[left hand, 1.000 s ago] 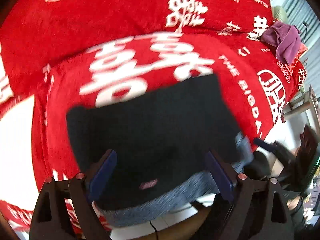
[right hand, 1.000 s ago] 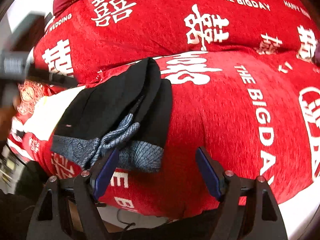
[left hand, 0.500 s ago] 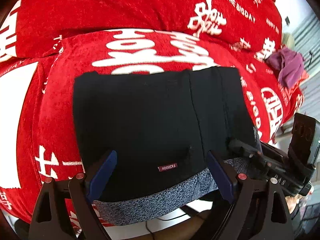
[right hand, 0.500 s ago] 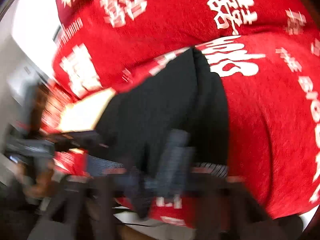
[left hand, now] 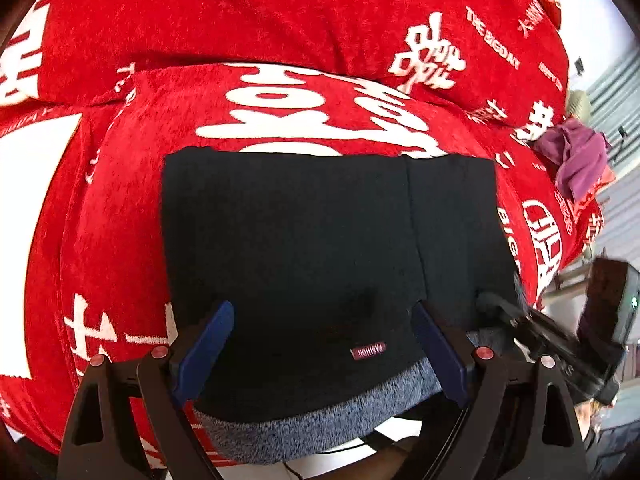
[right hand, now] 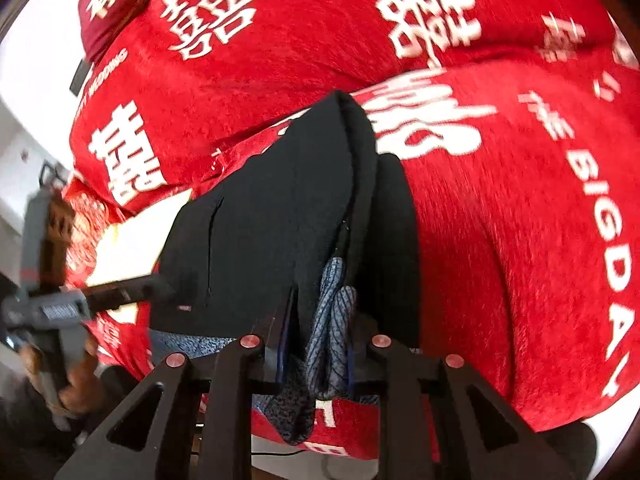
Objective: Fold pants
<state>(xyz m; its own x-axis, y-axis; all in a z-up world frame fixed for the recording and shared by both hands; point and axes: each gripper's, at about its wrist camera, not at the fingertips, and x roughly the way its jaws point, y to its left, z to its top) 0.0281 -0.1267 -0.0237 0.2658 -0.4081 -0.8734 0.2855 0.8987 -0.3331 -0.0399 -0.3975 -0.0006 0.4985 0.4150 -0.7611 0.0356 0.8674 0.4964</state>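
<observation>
The black pants (left hand: 312, 236) lie folded in a rectangle on the red sofa cover (left hand: 280, 40), grey waistband (left hand: 320, 416) toward me at the front edge. My left gripper (left hand: 322, 316) is open, its blue fingers astride the waistband end without gripping. In the right wrist view the pants (right hand: 280, 220) show stacked layers. My right gripper (right hand: 316, 344) is shut on the pants' grey waistband layers (right hand: 332, 320) at their right front corner. The right gripper also shows in the left wrist view (left hand: 560, 340), at the pants' right edge.
The sofa cover carries white characters and lettering (right hand: 600, 240). A purple cloth (left hand: 572, 160) lies on the sofa's far right end. The left gripper and the hand holding it appear at the left of the right wrist view (right hand: 52, 312). Floor lies below the front edge.
My right gripper moved in from the open to the pants' front right corner and closed on the waistband layers. The left gripper stayed open over the waistband, the view shifting slightly.
</observation>
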